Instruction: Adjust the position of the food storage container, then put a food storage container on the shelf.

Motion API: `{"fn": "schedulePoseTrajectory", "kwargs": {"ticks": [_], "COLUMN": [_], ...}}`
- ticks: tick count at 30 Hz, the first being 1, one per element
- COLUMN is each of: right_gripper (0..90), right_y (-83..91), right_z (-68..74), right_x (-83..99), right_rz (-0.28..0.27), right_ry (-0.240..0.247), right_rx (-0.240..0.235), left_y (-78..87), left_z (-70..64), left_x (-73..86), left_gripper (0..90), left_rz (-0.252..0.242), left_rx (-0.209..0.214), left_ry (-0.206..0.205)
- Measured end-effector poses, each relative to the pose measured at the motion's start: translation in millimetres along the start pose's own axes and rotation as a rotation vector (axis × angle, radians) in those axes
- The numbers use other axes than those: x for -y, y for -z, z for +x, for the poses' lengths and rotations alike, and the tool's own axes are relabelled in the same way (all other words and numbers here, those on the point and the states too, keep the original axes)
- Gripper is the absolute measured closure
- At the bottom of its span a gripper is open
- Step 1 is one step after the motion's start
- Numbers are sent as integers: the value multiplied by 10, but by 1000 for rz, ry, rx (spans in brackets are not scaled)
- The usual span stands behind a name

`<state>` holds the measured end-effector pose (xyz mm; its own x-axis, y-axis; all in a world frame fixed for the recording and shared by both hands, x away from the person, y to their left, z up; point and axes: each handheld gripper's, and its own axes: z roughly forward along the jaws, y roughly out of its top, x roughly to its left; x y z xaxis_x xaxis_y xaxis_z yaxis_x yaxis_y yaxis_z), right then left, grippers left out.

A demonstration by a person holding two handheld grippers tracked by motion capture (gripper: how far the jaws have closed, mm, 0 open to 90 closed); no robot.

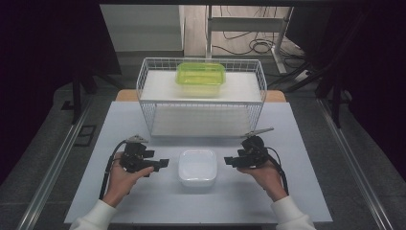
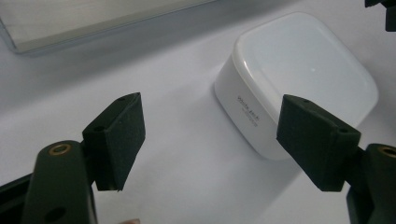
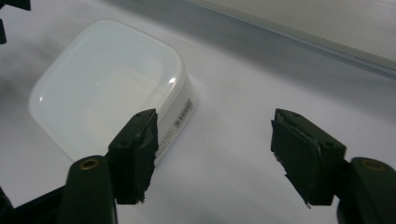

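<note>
A white rounded-square lidded container (image 1: 197, 166) sits on the white table between my two grippers. My left gripper (image 1: 162, 164) is just to its left, open and empty, pointing at it. In the left gripper view the container (image 2: 299, 74) lies ahead to the right, partly behind the right jaw, with the gripper (image 2: 212, 140) held wide. My right gripper (image 1: 230, 161) is just to the container's right, open and empty. In the right gripper view the container (image 3: 107, 88) lies ahead to the left, behind the left jaw of that gripper (image 3: 215, 156).
A white wire basket (image 1: 201, 96) stands at the back of the table with a white shelf inside. A green translucent lidded box (image 1: 200, 75) rests on that shelf. The table's front edge (image 1: 191, 221) lies near the person's sleeves.
</note>
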<state>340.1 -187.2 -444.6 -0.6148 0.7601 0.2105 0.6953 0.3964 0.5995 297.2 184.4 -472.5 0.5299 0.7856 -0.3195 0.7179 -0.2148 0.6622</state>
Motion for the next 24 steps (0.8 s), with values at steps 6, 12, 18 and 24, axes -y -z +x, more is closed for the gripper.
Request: {"fn": "schedulePoseTrajectory", "kwargs": {"ticks": [6,12,18,24], "right_gripper": [277,256,234,231], "right_y": [6,56,71,-8], "right_z": [8,30,53,63], "right_x": [9,59,87,92], "right_rz": [-14,-48,-86,-86], "right_ry": [-9,-25,-39,-59], "right_rx": [-49,-75,-111,-129], "left_y": [52,155,146,84], "left_z": [-8,-33,-82,-73], "left_x": [22,35,17,42], "left_gripper": [225,226,223,225], "left_rz": [-1,-43,-44,-41], "left_rx": [-7,0,60,92], "left_ry": [-8,34,94,152]}}
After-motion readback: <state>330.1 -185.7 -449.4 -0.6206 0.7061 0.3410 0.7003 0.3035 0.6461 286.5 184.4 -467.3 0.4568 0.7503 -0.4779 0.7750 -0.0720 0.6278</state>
